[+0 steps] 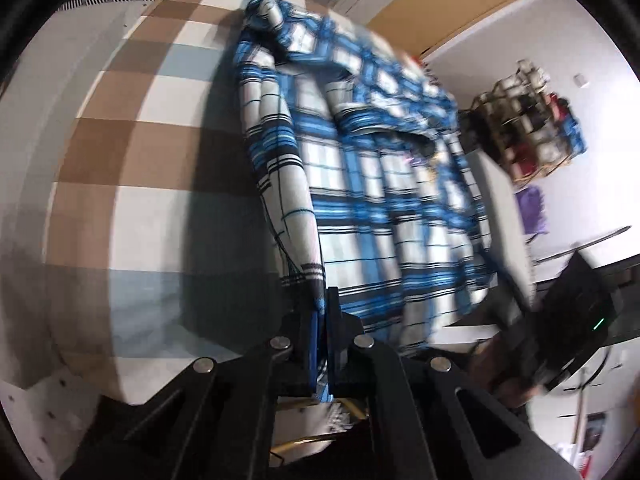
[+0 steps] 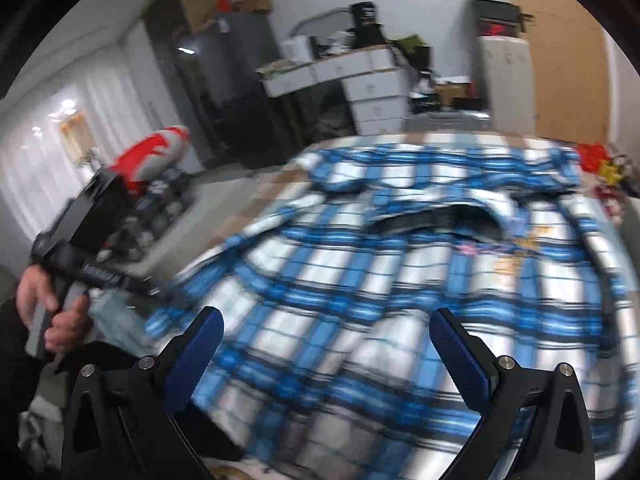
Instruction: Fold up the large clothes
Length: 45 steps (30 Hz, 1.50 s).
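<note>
The blue plaid shirt (image 1: 360, 184) lies spread, seemingly unfolded, on the checked bedspread (image 1: 132, 152), its hem edge pinched by the left gripper (image 1: 322, 320) while the right gripper (image 2: 326, 344) hovers wide, empty, so folding has barely begun.

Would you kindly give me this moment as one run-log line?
left gripper: shut on plaid shirt edge | right gripper: open above shirt, nothing between pads | shirt: spread on checked cover
</note>
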Motion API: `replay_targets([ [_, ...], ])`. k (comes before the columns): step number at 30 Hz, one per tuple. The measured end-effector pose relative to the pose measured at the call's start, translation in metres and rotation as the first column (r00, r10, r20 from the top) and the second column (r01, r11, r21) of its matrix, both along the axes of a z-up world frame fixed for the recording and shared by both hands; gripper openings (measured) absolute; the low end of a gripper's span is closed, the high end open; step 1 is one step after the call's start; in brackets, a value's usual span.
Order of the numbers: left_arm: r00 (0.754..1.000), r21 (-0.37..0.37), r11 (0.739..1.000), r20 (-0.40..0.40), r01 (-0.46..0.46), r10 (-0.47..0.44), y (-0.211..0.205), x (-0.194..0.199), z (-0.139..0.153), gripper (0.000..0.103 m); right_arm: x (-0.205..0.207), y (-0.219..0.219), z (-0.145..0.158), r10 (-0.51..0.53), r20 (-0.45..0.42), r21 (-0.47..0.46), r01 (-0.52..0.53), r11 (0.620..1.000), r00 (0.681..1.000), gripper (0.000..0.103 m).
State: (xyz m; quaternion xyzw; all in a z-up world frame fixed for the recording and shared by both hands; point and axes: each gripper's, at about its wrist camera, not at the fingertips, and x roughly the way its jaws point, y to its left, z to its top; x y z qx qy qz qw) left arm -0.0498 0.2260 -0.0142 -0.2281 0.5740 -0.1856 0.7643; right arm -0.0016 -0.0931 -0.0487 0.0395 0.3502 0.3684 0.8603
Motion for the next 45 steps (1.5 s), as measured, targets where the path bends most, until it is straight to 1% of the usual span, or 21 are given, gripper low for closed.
replay_targets([
  [3, 1.000, -0.053, 0.999, 0.013, -0.013, 0.013, 0.001, 0.002, 0.008, 0.000, -0.017, 0.032, -0.005, 0.091, 0.000, 0.032, -0.091, 0.995, 0.996, 0.103],
  [6, 1.000, -0.080, 0.997, 0.014, -0.013, 0.014, 0.003, 0.006, 0.009, 0.000, -0.037, 0.068, -0.010, 0.172, 0.050, -0.042, -0.170, 0.985, 0.984, 0.103],
  [9, 1.000, -0.143, 0.989, -0.009, -0.027, 0.026, 0.010, 0.009, 0.006, 0.000, -0.052, 0.096, -0.017, 0.199, 0.116, -0.142, -0.182, 0.973, 0.973, 0.103],
  [13, 1.000, -0.211, 0.977, -0.005, -0.031, 0.030, 0.016, 0.008, 0.007, 0.000, -0.048, 0.112, -0.027, 0.182, 0.137, -0.208, -0.152, 0.966, 0.974, 0.102],
  [14, 0.999, -0.212, 0.977, 0.000, -0.032, 0.033, 0.020, 0.005, 0.010, 0.000, -0.044, 0.112, -0.029, 0.154, 0.136, -0.210, -0.123, 0.970, 0.979, 0.092],
  [15, 0.999, -0.205, 0.978, 0.007, -0.038, 0.040, 0.023, 0.004, 0.010, 0.000, -0.038, 0.110, -0.030, 0.141, 0.112, -0.197, -0.117, 0.973, 0.984, 0.073],
  [16, 0.999, -0.196, 0.980, 0.005, -0.047, 0.049, 0.027, 0.003, 0.008, 0.000, -0.033, 0.108, -0.031, 0.137, 0.081, -0.182, -0.121, 0.976, 0.987, 0.061],
  [17, 0.998, -0.196, 0.979, 0.001, -0.055, 0.057, 0.030, 0.003, 0.005, 0.000, -0.029, 0.103, -0.031, 0.136, 0.046, -0.155, -0.128, 0.980, 0.990, 0.041],
  [18, 0.999, -0.205, 0.977, -0.006, -0.052, 0.052, 0.033, 0.003, 0.001, 0.000, -0.026, 0.099, -0.031, 0.130, 0.030, -0.135, -0.125, 0.983, 0.991, 0.030],
  [21, 0.998, -0.200, 0.979, -0.058, -0.039, 0.028, 0.033, 0.002, -0.012, 0.000, -0.025, 0.092, -0.027, 0.125, 0.029, -0.111, -0.121, 0.986, 0.992, 0.013],
  [22, 0.998, -0.195, 0.980, -0.064, -0.036, 0.024, 0.033, 0.001, -0.015, 0.000, -0.025, 0.092, -0.027, 0.126, 0.026, -0.109, -0.122, 0.987, 0.992, 0.012],
  [23, 0.997, -0.176, 0.984, -0.077, -0.033, 0.019, 0.032, 0.001, -0.017, 0.007, -0.024, 0.091, -0.026, 0.128, 0.019, -0.100, -0.126, 0.987, 0.992, 0.011],
  [25, 0.994, -0.157, 0.987, -0.105, -0.034, 0.018, 0.030, -0.001, -0.021, 0.036, -0.022, 0.090, -0.026, 0.130, -0.002, -0.080, -0.130, 0.988, 0.992, 0.008],
  [26, 0.994, -0.176, 0.983, -0.111, -0.043, 0.024, 0.030, -0.003, -0.024, 0.061, -0.022, 0.090, -0.027, 0.129, -0.007, -0.076, -0.129, 0.989, 0.992, 0.008],
  [27, 0.993, -0.184, 0.981, -0.111, -0.062, 0.042, 0.032, -0.005, -0.024, 0.071, -0.021, 0.090, -0.027, 0.133, -0.013, -0.072, -0.133, 0.988, 0.991, 0.008],
  [32, 0.992, -0.226, 0.971, -0.117, -0.073, 0.047, 0.030, -0.004, -0.030, 0.072, -0.025, 0.092, -0.025, 0.143, -0.014, -0.055, -0.144, 0.988, 0.990, 0.008],
  [34, 0.986, -0.242, 0.967, -0.163, -0.079, 0.040, 0.026, 0.000, -0.041, 0.073, -0.026, 0.093, -0.024, 0.149, -0.007, -0.058, -0.149, 0.987, 0.989, 0.008],
  [40, 0.968, -0.369, 0.919, -0.247, -0.141, 0.049, 0.024, 0.007, -0.066, 0.073, -0.029, 0.094, -0.023, 0.170, -0.007, -0.055, -0.170, 0.984, 0.985, 0.008],
  [43, 0.968, -0.415, 0.898, -0.246, -0.148, 0.046, 0.023, 0.004, -0.070, 0.071, -0.033, 0.094, -0.025, 0.190, -0.023, -0.058, -0.191, 0.980, 0.982, 0.008],
  [44, 0.971, -0.408, 0.902, -0.233, -0.145, 0.051, 0.024, 0.002, -0.068, 0.058, -0.035, 0.092, -0.027, 0.191, -0.032, -0.067, -0.193, 0.979, 0.981, 0.008],
  [45, 0.974, -0.405, 0.904, -0.223, -0.137, 0.047, 0.023, 0.001, -0.066, 0.035, -0.037, 0.091, -0.028, 0.190, -0.040, -0.077, -0.193, 0.978, 0.981, 0.008],
])
